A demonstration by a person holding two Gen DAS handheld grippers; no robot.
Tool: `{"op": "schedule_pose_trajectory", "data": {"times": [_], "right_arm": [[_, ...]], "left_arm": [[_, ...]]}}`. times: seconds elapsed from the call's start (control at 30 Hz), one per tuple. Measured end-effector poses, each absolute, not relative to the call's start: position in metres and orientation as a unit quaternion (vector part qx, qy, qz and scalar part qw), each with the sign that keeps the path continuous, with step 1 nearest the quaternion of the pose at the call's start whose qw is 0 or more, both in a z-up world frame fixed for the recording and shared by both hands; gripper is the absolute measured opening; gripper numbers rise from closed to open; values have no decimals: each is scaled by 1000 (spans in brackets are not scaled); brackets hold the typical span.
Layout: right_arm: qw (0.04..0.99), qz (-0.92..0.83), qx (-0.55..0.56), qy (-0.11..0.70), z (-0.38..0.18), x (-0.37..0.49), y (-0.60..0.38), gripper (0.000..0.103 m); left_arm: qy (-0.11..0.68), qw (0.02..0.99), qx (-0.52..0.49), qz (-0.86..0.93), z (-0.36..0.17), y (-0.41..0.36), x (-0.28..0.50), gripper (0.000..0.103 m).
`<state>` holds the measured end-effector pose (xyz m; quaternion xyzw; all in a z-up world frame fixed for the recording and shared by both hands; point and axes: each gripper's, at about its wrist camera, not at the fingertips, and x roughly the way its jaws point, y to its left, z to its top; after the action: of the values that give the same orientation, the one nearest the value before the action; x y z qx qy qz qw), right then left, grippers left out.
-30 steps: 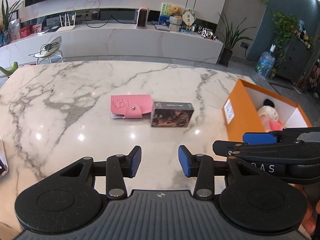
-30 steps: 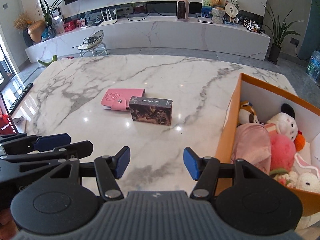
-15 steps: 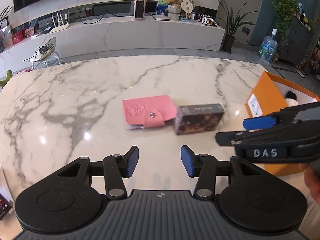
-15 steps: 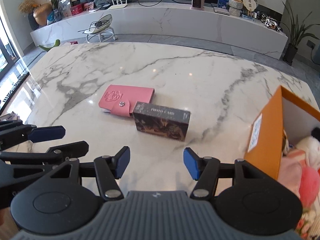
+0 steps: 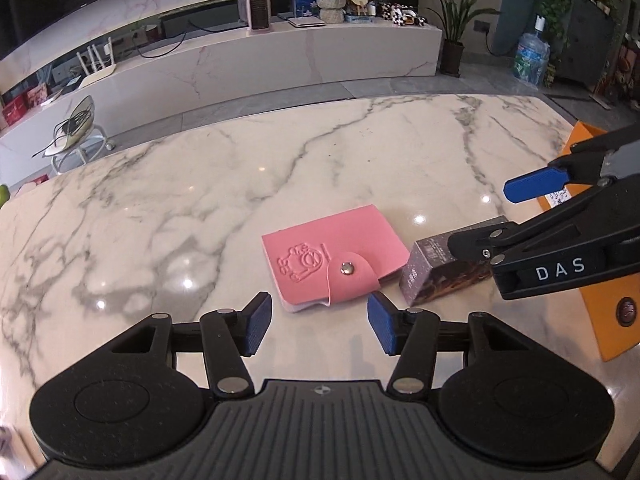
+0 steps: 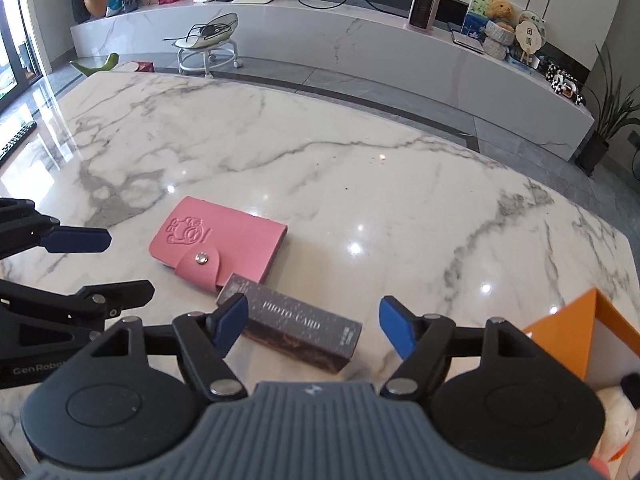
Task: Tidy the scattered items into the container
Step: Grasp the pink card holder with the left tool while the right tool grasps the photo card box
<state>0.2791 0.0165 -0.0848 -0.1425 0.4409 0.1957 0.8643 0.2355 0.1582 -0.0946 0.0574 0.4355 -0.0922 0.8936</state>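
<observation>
A pink snap-button card holder [image 5: 334, 254] lies flat on the marble table [image 5: 200, 200], touching a dark box marked PHOTO CARD [image 5: 444, 270]. My left gripper [image 5: 320, 326] is open, just short of the card holder's near edge. My right gripper [image 6: 312, 330] is open, its fingers either side of the dark box [image 6: 300, 326] with the pink holder [image 6: 218, 242] beyond. The right gripper also shows in the left wrist view [image 5: 492, 216], partly covering the box. The orange container [image 6: 580, 332] stands at the right, a plush toy [image 6: 616, 412] inside.
The orange container's corner also shows in the left wrist view [image 5: 604, 316] behind the right gripper. The left gripper's fingers [image 6: 78, 240] reach in at the left of the right wrist view. Beyond the table's far edge are a white stool [image 6: 206, 46] and a long marble console.
Both grippers have moved forward and down toward the table. The left has closed in on the pink card holder, the right on the dark box. Both stayed open; the items have not moved.
</observation>
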Motion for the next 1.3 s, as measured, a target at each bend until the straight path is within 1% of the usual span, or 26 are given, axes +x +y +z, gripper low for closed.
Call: {"op": "schedule_pose_trajectory", "data": {"times": [0.07,0.23,0.37,0.43,0.53,0.63,0.83,0.97,1.07,1.17,1.3], "right_arm": [[862,201,-138,444,-89,286,17,76],[861,217,-119,444,-91,295,20,77],[853,224,-106,460,-90,297,16,77],[848,233,-109,463,-91,294,15,77],[844,239,-110,468,-90,290,12,77],[840,241,-119,472,-90,289,12,75],[831,257,-159,467,-95,286,16,75],[831,255,-170,464,-100,290,21,76],[835,249,-183,456,-102,291,23,73],[836,245,-189,453,-103,292,21,64],[834,241,-174,464,-103,293,11,54]], "left_arm": [[436,891,69,-102,-99,156,244,68],[438,886,96,-113,-106,149,263,69],[441,880,123,-125,-113,142,270,69],[444,878,123,-129,-116,141,273,69],[445,879,106,-135,-119,141,279,72],[448,876,105,-141,-119,139,284,73],[427,876,143,-174,-112,131,292,73],[431,866,163,-193,-119,130,308,74],[446,868,104,-193,-123,142,325,77],[450,873,56,-180,-126,148,334,77],[460,871,33,-168,-128,151,338,76]]}}
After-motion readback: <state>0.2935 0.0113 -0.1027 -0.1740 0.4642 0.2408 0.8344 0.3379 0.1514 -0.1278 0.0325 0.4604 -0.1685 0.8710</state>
